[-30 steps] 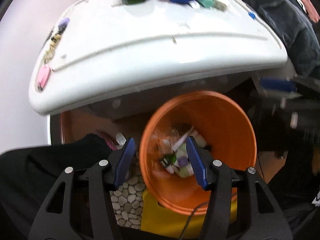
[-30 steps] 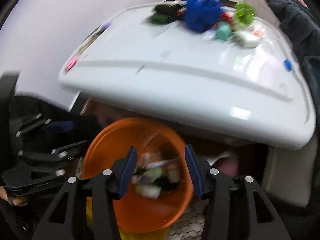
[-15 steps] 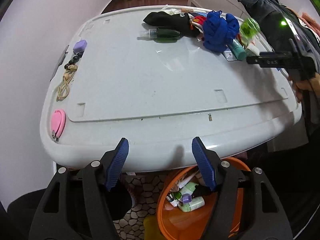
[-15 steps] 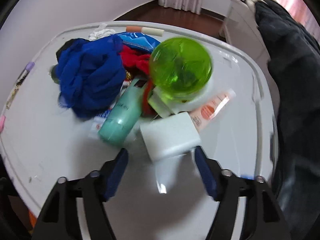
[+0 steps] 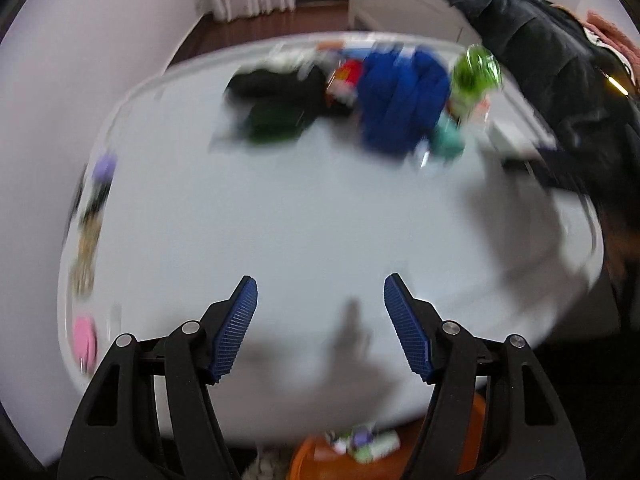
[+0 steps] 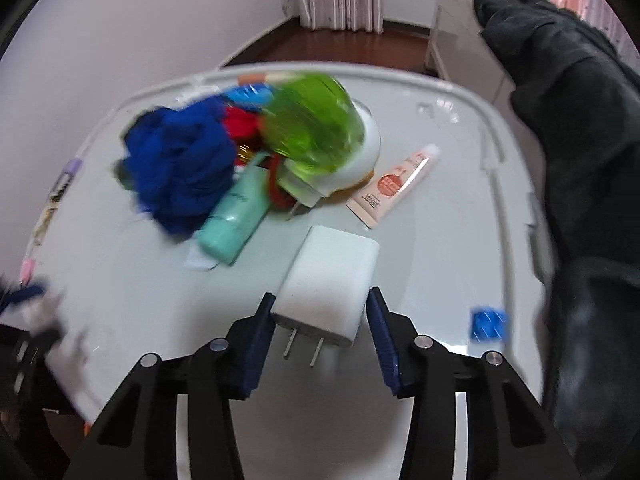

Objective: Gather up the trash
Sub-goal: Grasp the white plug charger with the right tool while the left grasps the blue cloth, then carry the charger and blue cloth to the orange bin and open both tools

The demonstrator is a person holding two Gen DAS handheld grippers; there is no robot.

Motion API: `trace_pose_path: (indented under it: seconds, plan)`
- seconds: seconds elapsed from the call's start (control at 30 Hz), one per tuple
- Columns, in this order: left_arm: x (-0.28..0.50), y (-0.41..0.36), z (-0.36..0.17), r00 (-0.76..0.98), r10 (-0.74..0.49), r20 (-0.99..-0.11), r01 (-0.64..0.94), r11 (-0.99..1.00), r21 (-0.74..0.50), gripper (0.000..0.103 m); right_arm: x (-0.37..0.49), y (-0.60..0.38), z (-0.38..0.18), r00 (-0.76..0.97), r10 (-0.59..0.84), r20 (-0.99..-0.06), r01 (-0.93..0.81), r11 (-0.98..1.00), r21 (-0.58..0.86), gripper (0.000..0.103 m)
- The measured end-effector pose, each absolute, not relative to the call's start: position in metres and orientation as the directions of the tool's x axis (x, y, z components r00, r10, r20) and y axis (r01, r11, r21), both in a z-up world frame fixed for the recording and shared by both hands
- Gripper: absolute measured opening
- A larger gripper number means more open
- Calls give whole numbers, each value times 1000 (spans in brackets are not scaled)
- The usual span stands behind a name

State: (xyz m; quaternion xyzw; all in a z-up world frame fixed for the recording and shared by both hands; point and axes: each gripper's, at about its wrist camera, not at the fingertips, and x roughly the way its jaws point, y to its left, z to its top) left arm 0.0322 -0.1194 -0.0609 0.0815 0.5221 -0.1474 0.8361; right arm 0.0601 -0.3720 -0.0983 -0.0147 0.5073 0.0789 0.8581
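Left gripper (image 5: 320, 300): jaws wide apart, nothing between them, hanging over the bare near half of the white plastic bench (image 5: 300, 220). That view is badly motion-blurred.

Along the bench's left edge: a small lilac object (image 5: 105, 166), something dark and tan below it that blur hides, and a pink oval object (image 5: 85, 338) by the near left corner.

Under the bench's near edge: an orange plastic bin (image 5: 384, 464), with green, white and purple scraps lying in it.

At the far edge, a heap, left to right: black cloth (image 5: 276, 84) over a dark green item (image 5: 276, 120); bunched blue fabric (image 6: 180, 160); red fabric (image 6: 240, 124) behind it; a mint-green tube (image 6: 236, 220) lying flat against the blue fabric's near side; a translucent lime-green container (image 6: 312, 128) resting on a white rounded object (image 6: 366, 144); a peach-and-white tube (image 6: 396, 184) lying flat just to the right.

Right gripper (image 6: 320, 316): jaws apart, straddling a white plug adapter (image 6: 328, 280) that lies flat on the bench near the heap, its two metal prongs pointing back at the gripper. The left pad is at or against its corner; the right pad is just clear.

Near the bench's right edge: a small blue square (image 6: 489, 322). Beyond that edge hangs a dark grey garment (image 6: 580, 160).
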Motion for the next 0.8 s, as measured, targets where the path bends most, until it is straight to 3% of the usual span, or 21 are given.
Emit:
trace_pose_path:
  seconds: [0.1, 0.37, 0.43, 0.5, 0.53, 0.6, 0.8]
  plan:
    - [67, -149, -52, 437, -201, -877, 344, 938, -44, 74, 30, -377, -80, 510, 149, -847, -130, 987, 95, 45]
    - [148, -202, -80, 422, -240, -874, 307, 945, -112, 76, -1, -384, -72, 537, 194, -821, -132, 981, 145, 44]
    - [153, -203, -86, 420, -276, -864, 318, 937, -145, 58, -2, -381, -74, 523, 209, -826, -142, 977, 157, 42]
    - [147, -207, -82, 447, -240, -862, 322, 942, -96, 55, 0, -377, -76, 520, 209, -828, -151, 977, 151, 37]
    - [141, -209, -79, 466, -215, -859, 325, 944, -60, 54, -1, -374, -75, 523, 209, -826, -163, 976, 144, 25]
    - [126, -209, -71, 491, -176, -853, 334, 943, -3, 54, -1, -371, -75, 518, 221, -827, -171, 973, 153, 24]
    - [74, -173, -40, 487, -178, -855, 321, 947, -14, 54, -9, -359, -73, 523, 222, -823, -192, 971, 139, 24]
